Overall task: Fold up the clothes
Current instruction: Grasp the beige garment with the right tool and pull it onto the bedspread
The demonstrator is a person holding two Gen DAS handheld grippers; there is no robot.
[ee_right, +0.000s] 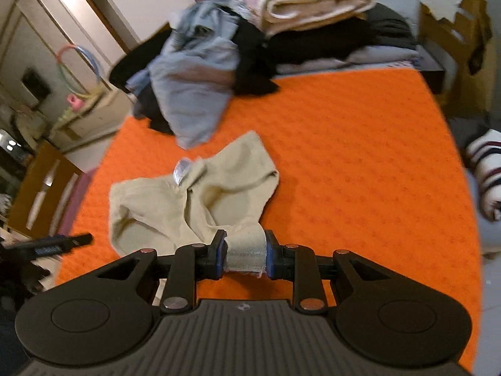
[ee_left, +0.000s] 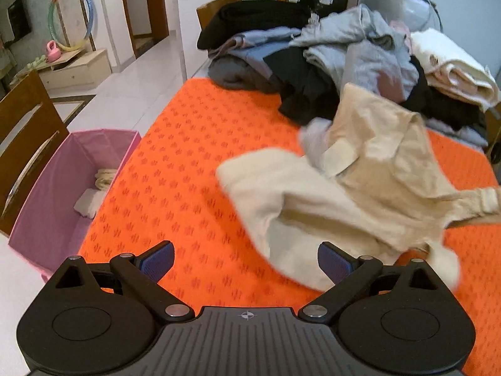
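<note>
A cream garment lies crumpled on the orange tablecloth, blurred by motion, one strap stretched off to the right. My left gripper is open just in front of its near edge, nothing between the blue pads. In the right wrist view the same cream garment trails forward over the orange tablecloth, and my right gripper is shut on its cream elastic band. A silvery label shows near the garment's middle.
A heap of grey, black and cream clothes fills the table's far end, seen as the clothes pile in the right view. A pink fabric bin with folded items sits left of the table. A wooden chair stands beside it.
</note>
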